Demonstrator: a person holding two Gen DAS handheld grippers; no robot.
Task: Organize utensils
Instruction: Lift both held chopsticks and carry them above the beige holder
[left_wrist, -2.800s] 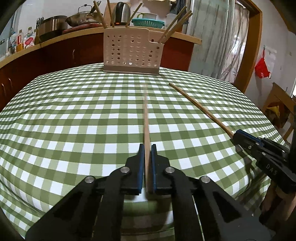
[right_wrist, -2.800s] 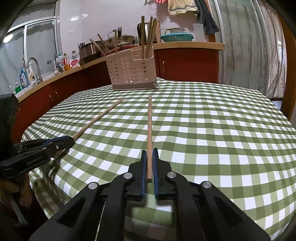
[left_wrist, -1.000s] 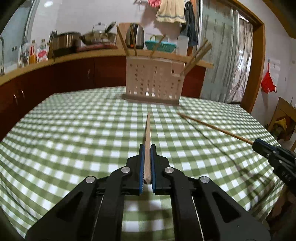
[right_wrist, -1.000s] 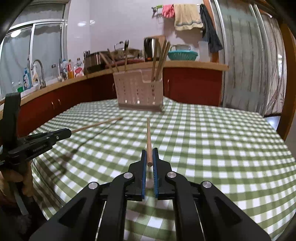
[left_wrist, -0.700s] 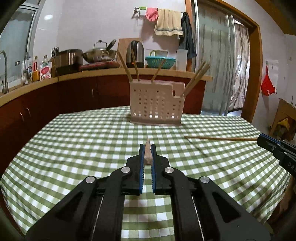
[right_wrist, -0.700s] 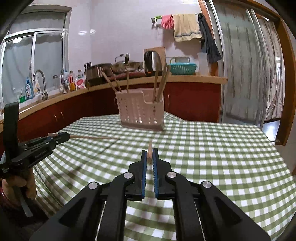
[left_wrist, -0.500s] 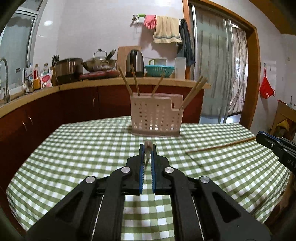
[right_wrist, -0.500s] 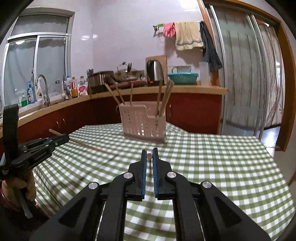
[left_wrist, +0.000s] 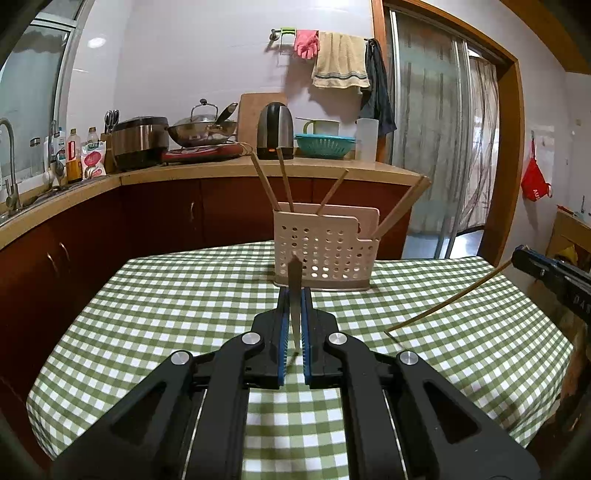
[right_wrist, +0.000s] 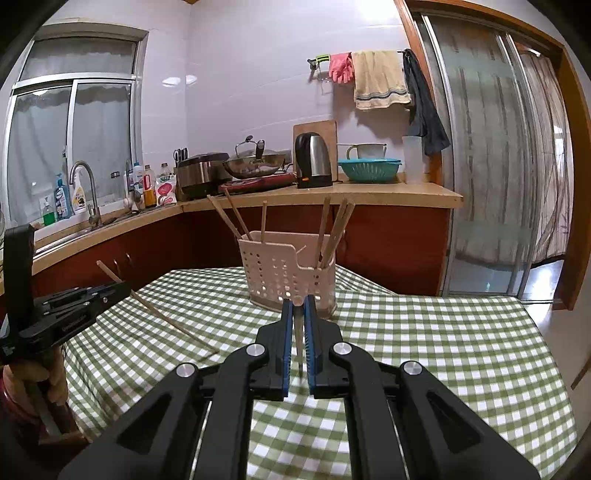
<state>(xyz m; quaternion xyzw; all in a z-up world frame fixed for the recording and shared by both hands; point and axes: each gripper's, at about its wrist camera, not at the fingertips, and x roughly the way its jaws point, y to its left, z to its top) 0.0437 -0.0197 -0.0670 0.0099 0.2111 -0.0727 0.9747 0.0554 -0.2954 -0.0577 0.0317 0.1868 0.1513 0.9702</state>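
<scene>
Each gripper is shut on one wooden chopstick, both lifted off the green checked table (left_wrist: 184, 295). My left gripper (left_wrist: 294, 295) holds its chopstick (left_wrist: 295, 284) tilted up, seen end-on. My right gripper (right_wrist: 297, 306) holds its chopstick (right_wrist: 297, 325) the same way. In the left wrist view the right gripper (left_wrist: 546, 269) shows at the right with its chopstick (left_wrist: 450, 299) slanting down-left. In the right wrist view the left gripper (right_wrist: 77, 306) shows at the left with its chopstick (right_wrist: 162, 317). A beige perforated utensil holder (left_wrist: 325, 251) holding several chopsticks stands at the table's far side, also in the right wrist view (right_wrist: 288, 273).
A kitchen counter (left_wrist: 221, 170) behind the table carries a rice cooker, wok, kettle (left_wrist: 275, 136) and teal colander. A sink tap (right_wrist: 83, 184) is at the far left. A sliding glass door (right_wrist: 495, 166) is at the right.
Both grippers have risen from the table with their chopsticks and tilted level; the chopsticks, once lying along the cloth, now point up and forward. The holder looks farther below the horizon.
</scene>
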